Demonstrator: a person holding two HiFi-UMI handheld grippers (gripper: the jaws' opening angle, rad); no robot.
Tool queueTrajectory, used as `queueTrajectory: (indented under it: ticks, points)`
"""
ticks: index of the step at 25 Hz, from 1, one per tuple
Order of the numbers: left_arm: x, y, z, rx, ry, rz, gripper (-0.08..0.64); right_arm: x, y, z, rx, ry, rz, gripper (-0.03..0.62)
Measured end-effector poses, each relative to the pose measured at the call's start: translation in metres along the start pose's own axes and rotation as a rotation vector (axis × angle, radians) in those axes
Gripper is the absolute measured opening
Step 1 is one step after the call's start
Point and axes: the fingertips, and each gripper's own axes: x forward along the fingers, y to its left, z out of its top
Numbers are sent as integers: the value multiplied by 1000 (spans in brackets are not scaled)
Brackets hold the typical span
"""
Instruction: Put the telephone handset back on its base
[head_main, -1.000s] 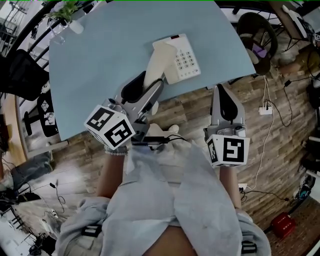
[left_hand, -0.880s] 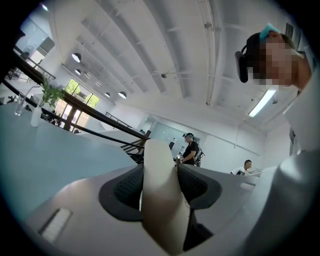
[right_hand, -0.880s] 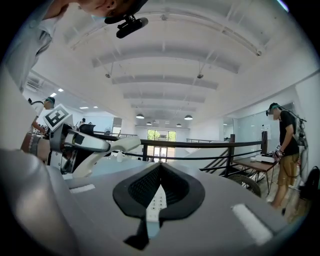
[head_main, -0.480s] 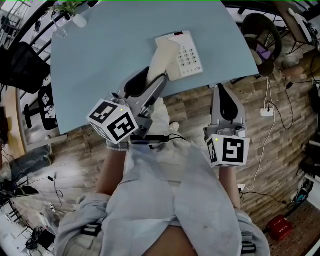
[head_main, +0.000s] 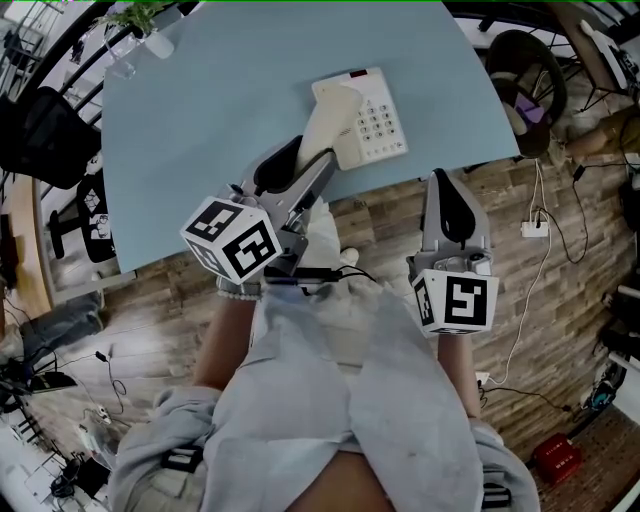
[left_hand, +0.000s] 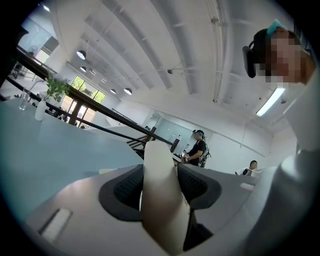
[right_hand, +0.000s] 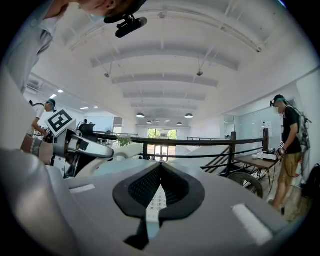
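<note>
Pale blue table (head_main: 210, 110) across twelve o'clock of the head view. At its eleven o'clock corner, green plant (head_main: 135, 15) in a white vase (head_main: 158, 43), with a clear glass (head_main: 120, 68) just beside. Black chair (head_main: 40, 150) at nine o'clock, wicker chair (head_main: 520, 65) at one o'clock. On the plank floor (head_main: 390, 205), white power strip (head_main: 532, 228) at three o'clock, red box (head_main: 560, 452) at four o'clock.

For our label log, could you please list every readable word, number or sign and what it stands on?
No text is readable.
White telephone base keypad: key figures too small to read.
Cream telephone handset: no print shows.
Black-and-white marker cubes on left gripper and right gripper: square patterns, no letters.
</note>
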Motion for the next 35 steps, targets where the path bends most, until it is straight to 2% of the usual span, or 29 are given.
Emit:
queueTrajectory:
  ticks: [11,23,35]
  points:
    - [30,28,-6,-57,24,62,216,31,-9,-5,2,30,26,8]
    - [62,65,-23,-125,65,180,216,62,-12,-14,6,63,59,8]
    - [79,97,-47,-147,133,295,216,75,-14,-24,14,93,62,8]
